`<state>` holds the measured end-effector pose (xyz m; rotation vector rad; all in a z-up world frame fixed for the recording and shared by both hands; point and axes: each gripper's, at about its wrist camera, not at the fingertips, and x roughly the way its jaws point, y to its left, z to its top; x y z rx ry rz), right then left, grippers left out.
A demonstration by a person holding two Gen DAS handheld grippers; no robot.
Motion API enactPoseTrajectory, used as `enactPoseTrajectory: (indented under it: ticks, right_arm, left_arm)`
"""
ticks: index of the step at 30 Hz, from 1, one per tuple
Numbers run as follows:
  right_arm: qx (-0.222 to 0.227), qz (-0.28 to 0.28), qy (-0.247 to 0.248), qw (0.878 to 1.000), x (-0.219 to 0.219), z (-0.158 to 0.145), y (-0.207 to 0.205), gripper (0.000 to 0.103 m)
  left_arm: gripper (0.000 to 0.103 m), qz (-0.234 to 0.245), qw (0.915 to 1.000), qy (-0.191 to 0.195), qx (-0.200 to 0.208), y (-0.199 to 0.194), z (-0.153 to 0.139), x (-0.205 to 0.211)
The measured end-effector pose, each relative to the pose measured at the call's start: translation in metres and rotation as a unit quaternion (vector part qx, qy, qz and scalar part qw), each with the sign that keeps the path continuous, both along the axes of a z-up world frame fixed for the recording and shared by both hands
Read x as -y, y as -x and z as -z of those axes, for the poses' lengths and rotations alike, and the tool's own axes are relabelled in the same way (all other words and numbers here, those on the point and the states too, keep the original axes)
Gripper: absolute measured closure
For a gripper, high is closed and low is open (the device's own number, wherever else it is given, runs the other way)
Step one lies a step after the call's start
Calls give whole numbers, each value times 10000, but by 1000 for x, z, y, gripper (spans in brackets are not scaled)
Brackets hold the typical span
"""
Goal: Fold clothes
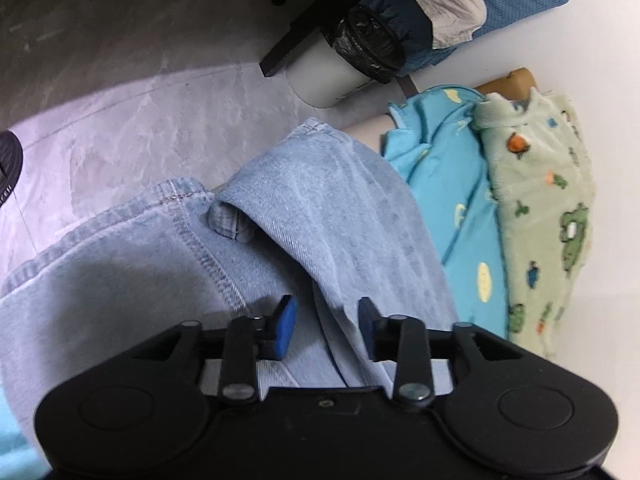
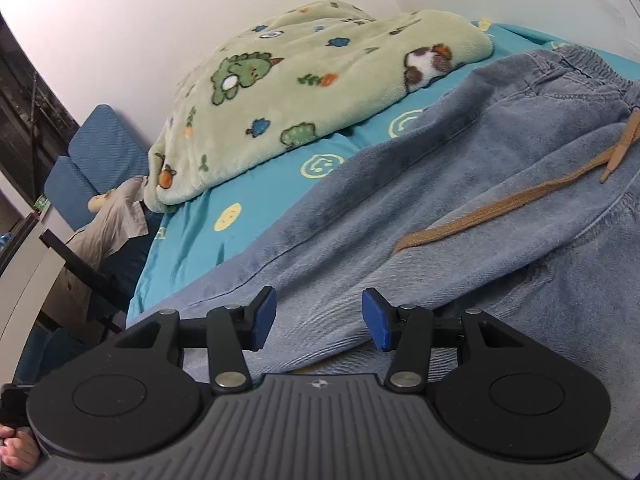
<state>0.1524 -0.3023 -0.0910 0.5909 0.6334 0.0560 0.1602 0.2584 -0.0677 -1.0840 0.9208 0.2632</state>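
Your scene runs blue, green and black.
You have pale blue denim jeans [image 2: 460, 184] with a tan drawstring [image 2: 520, 196] on a turquoise sheet [image 2: 240, 208] dotted with yellow smiley faces; beside the jeans lies a light green fleece blanket [image 2: 304, 80] printed with dinosaurs and carrots. Your grippers are black with blue pads [image 1: 287, 322].

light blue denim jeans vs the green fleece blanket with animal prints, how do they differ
The light blue denim jeans are plain, flat-woven and spread out; the green fleece blanket with animal prints is fluffy, patterned and bunched by the wall. Both lie on the turquoise smiley-print bed sheet.
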Motion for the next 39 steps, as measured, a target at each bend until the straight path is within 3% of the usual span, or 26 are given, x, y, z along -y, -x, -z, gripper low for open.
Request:
enactPoseTrajectory:
  ticks: [7, 14, 17, 22, 26, 30, 34, 39]
  right_arm:
    - [195, 75, 40, 9998, 7, -12, 11, 52]
    - [195, 143, -1, 9997, 16, -27, 28, 52]
    - [201, 184, 180, 9995, 19, -38, 36, 52]
    - [223, 342, 269, 9988, 32, -59, 51, 51]
    - [314, 651, 91, 9973, 62, -78, 77, 51]
    - [412, 1158, 150, 9923, 105, -95, 111, 50]
    - [287, 1822, 265, 9825, 159, -94, 146, 46]
    - [-65, 2348, 10, 9720, 203, -60, 167, 45]
  left_arm:
    - [56, -393, 9982, 407, 179, 56, -27, -49]
    - [55, -1173, 9896, 810, 211, 129, -26, -120]
    - [55, -1341, 9852, 1055, 161, 155, -11, -136]
    - [55, -1181, 9796, 1628, -38, 175, 36, -136]
    - [55, -1141, 9734, 1983, -144, 179, 72, -134]
    - [56, -1058, 9720, 2086, -218, 177, 94, -132]
    - [56, -949, 9709, 2184, -270, 171, 110, -126]
    - [57, -1095, 9700, 2159, -232, 167, 121, -126]
